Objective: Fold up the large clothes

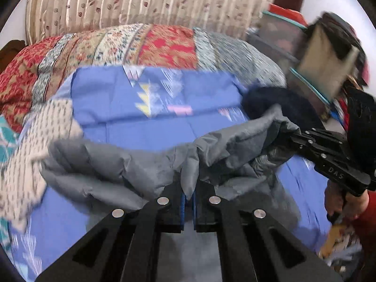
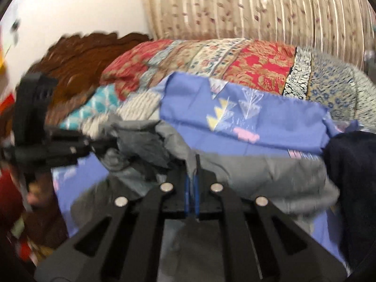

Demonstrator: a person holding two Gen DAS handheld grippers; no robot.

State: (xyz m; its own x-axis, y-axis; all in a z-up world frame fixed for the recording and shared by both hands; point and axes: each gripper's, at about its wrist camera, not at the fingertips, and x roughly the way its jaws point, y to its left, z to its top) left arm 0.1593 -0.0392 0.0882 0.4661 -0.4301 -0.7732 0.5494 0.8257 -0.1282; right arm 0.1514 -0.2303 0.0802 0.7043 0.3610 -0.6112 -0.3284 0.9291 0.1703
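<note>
Home bedroom. Bed spread with blue sheet (image 1: 206,89) printed with triangles; rolled patchwork quilt (image 1: 164,44) in red, cream and blue florals at far side. Beige striped curtain (image 1: 150,0) with leaf print behind. Dark carved wooden headboard (image 2: 77,56) against plain white wall (image 2: 77,7). Cluttered household stuff at bedside, blurred.

Open blue sheet (image 1: 131,98) ahead gave passing room. Quilt (image 1: 164,47) banked up behind it, dark garment (image 1: 277,103) sat at the right edge, patterned cloth (image 1: 35,145) crowded the left. Curtain (image 1: 145,0) closed off the back.
</note>
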